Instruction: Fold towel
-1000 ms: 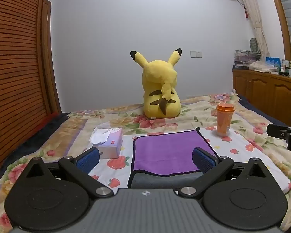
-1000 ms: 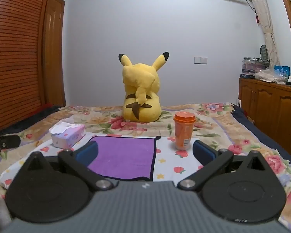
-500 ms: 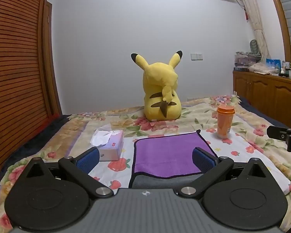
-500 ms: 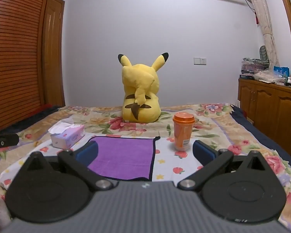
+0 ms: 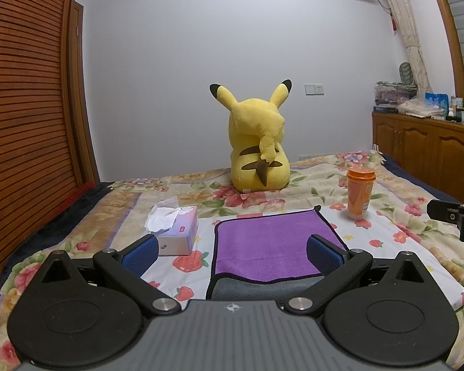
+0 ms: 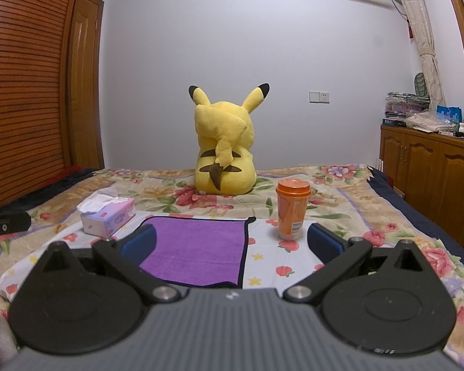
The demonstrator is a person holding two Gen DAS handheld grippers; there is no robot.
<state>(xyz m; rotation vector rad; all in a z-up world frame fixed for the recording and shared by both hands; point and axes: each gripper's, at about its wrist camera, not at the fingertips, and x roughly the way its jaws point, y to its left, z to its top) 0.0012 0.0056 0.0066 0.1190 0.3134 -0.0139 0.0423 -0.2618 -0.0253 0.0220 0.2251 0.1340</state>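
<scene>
A purple towel [image 5: 272, 244] with a dark edge lies flat on the flowered bedspread, its grey underside turned up at the near edge. It also shows in the right wrist view [image 6: 198, 250]. My left gripper [image 5: 232, 252] is open and empty, held above the towel's near edge. My right gripper [image 6: 232, 244] is open and empty, over the towel's right edge. The right gripper's tip [image 5: 451, 216] shows at the right of the left wrist view, and the left gripper's tip [image 6: 6, 225] at the left of the right wrist view.
A tissue box [image 5: 176, 232] [image 6: 108, 219] stands left of the towel. An orange cup [image 5: 359, 193] [image 6: 292, 210] stands to its right. A yellow plush toy [image 5: 256, 148] [image 6: 222, 151] sits behind. Wooden cabinets [image 6: 430, 173] line the right wall.
Both grippers have tilted or risen slightly, so the bed and towel sit a little lower in view. Both stay open and the towel has not moved.
</scene>
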